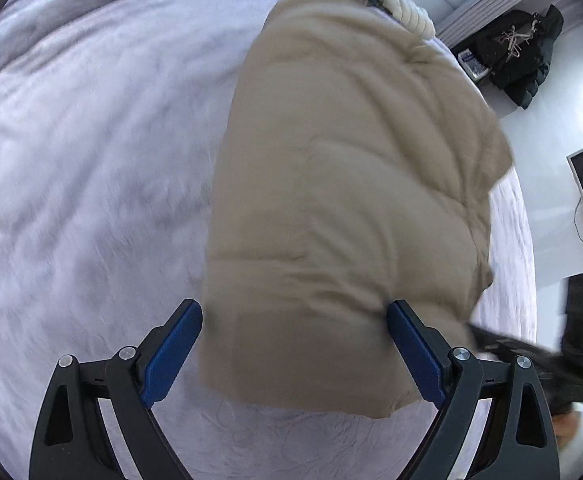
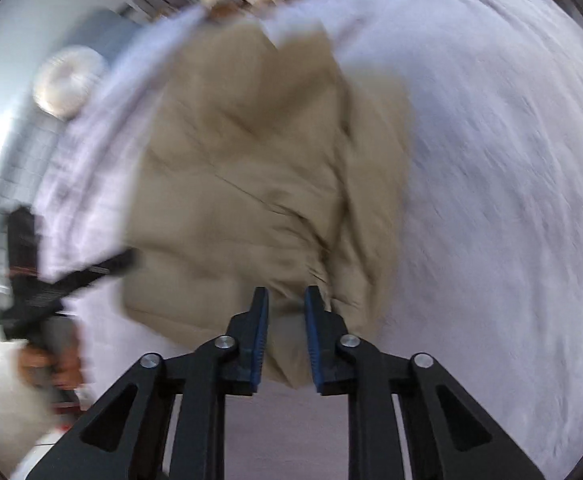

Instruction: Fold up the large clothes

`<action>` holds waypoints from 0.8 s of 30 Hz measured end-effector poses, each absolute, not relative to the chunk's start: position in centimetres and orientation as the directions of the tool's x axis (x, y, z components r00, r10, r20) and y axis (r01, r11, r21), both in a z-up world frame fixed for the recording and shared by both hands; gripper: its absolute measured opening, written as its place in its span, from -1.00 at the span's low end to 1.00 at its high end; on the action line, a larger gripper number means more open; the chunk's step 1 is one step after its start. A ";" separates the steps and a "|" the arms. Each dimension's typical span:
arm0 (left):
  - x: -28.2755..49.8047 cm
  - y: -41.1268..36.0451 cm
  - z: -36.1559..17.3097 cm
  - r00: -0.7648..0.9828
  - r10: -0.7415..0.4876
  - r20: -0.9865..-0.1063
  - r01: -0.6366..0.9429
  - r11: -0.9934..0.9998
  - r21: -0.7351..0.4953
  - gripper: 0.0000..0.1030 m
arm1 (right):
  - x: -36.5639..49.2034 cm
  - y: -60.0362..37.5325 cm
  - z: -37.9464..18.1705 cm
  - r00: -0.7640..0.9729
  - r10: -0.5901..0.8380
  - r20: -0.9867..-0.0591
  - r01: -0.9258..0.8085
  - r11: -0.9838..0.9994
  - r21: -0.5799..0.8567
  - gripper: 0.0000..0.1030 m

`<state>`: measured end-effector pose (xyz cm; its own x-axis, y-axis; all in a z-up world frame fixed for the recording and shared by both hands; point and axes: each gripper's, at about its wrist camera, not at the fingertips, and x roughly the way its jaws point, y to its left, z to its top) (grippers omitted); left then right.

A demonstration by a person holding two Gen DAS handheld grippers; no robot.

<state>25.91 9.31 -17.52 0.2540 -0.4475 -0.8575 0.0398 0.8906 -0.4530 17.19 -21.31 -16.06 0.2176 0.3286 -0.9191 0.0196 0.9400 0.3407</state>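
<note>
Already the tan padded coat (image 1: 331, 208) lay as a folded bundle on the bed (image 1: 91, 160). Left hand-held gripper (image 1: 294, 322) stood wide apart over its near edge, gripping nothing. Right hand-held gripper (image 2: 286, 300) was narrowed around a near fold, seemingly pinching it; tidying likely remained.
</note>
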 end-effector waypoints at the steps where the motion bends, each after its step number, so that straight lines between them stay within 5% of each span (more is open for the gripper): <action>1: 25.7 9.0 -18.1 0.242 -0.446 -0.862 0.047 0.892 -0.449 0.86 | 17.0 -21.5 -18.0 0.184 0.325 -0.928 0.056 0.939 0.340 -0.80; 6: 25.0 8.4 -18.4 0.245 -0.421 -0.873 0.062 0.906 -0.420 0.93 | 16.2 -23.1 -22.0 0.109 0.367 -0.924 0.201 0.902 0.382 -0.80; 16: 25.7 8.1 -18.0 0.237 -0.403 -0.884 0.084 0.915 -0.395 0.93 | 22.2 -24.2 -9.4 0.474 0.339 -0.812 0.061 0.908 0.415 -0.79; 19: 25.7 8.0 -18.0 0.236 -0.404 -0.884 0.085 0.914 -0.396 0.93 | 27.1 -23.5 -11.5 0.456 0.226 -0.861 0.132 0.940 0.316 -0.79; 24: 26.3 6.9 -17.8 0.237 -0.404 -0.883 0.102 0.915 -0.391 0.97 | 31.1 -24.5 -18.5 0.325 0.246 -0.913 0.257 0.906 0.336 -0.82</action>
<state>26.30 6.91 -17.82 0.2374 -0.4038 -0.8835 0.1022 0.9148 -0.3907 31.09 -24.49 -18.52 0.3254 0.2462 -0.9130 0.2567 0.9063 0.3358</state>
